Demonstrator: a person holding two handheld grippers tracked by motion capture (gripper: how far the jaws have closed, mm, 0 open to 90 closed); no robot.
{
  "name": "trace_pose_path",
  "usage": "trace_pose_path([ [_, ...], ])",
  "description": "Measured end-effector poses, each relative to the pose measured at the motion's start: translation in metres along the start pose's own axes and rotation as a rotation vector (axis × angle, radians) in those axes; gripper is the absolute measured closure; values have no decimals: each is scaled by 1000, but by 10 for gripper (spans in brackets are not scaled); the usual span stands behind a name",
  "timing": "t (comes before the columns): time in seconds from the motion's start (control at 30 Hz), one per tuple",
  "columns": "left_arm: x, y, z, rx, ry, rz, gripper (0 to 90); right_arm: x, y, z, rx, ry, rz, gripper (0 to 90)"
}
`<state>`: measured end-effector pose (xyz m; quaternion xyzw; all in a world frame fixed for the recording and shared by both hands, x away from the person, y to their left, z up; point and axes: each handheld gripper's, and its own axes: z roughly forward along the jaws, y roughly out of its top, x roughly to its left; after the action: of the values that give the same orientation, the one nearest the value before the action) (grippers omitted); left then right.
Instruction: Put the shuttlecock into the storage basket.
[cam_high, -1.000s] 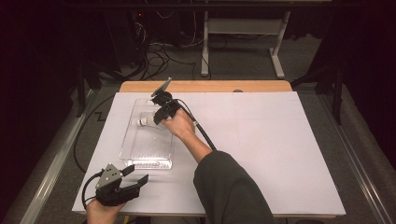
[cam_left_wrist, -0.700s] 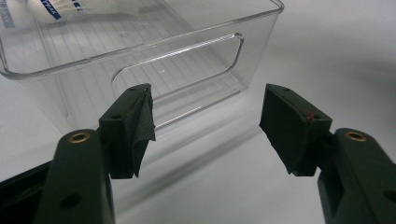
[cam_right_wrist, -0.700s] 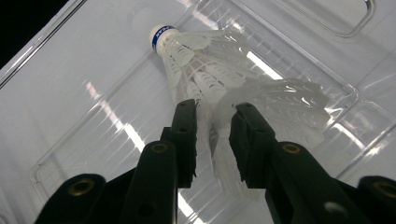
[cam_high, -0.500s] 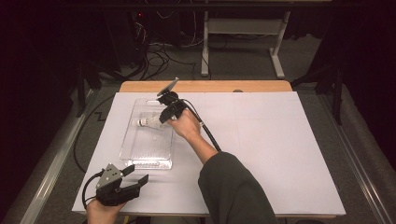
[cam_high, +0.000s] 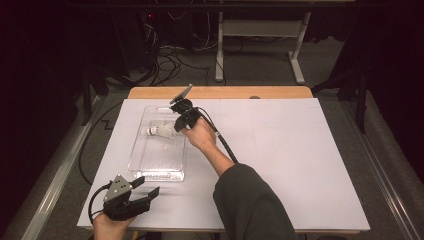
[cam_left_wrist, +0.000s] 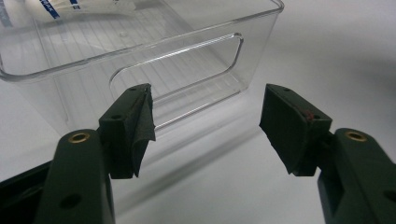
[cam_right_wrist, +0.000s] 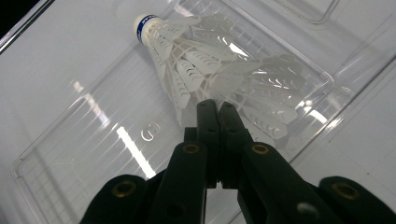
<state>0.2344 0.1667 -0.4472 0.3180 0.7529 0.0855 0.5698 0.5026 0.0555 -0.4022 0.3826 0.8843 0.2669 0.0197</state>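
A: Where is the right hand (cam_high: 202, 134)?

B: Reached out over the far end of the clear plastic bin (cam_high: 159, 145), forearm slanting up from the bottom of the high view in a dark sleeve (cam_high: 250, 205). The right gripper (cam_high: 176, 126) tips down into the bin, its grey plate raised toward the far edge of the bench (cam_high: 300, 150).

A: And its jaws?

B: Pressed together on the skirt rim of a shuttlecock (cam_right_wrist: 215, 70). In the right gripper view the right gripper (cam_right_wrist: 215, 108) has its two black jaws side by side with no gap between them, pinching the white feathers.

A: How does the shuttlecock look?

B: White plastic skirt with ribbed, slotted vanes, a white cork tip and a blue band around it. It lies tilted inside the bin, cork pointing away from the gripper. The band carries white lettering, too small to read.

A: The left hand (cam_high: 112, 225)?

B: Low at the near left corner of the bench, resting by the edge. The left gripper (cam_left_wrist: 205, 123) points at the bin's near end wall with its handle cutout; the jaws stand well apart, nothing between them, dark pads facing each other.

A: Any other writing?

B: A small embossed mark on the bin floor, unreadable
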Motion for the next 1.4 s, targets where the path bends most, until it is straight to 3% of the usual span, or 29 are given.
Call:
trace_pose_path([
  [0.1,1,0,0,2,-9,19,358,0,0,2,-9,-12,-2,900],
  [0.33,0,-1,1,7,-10,19,358,1,1,6,0,-49,-10,900],
  [0.47,0,0,1,5,-5,11,358,0,1,6,2,-43,-15,900],
  [0.57,-1,0,1,9,0,-5,358,2,0,2,-5,-34,-9,815],
  [0.7,0,0,1,7,-7,10,358,3,0,-3,-7,-49,-29,771],
  [0.8,-1,0,1,9,1,-8,358,4,0,-7,-7,-50,-33,762],
  [0.93,0,0,1,6,-6,11,358,3,0,-13,-19,-50,-37,756],
  [1.13,-1,0,1,7,4,-7,358,1,-3,-20,-47,-48,-46,744],
  [1.4,0,0,1,7,-1,4,358,-1,-8,-31,-87,-36,-39,699],
])
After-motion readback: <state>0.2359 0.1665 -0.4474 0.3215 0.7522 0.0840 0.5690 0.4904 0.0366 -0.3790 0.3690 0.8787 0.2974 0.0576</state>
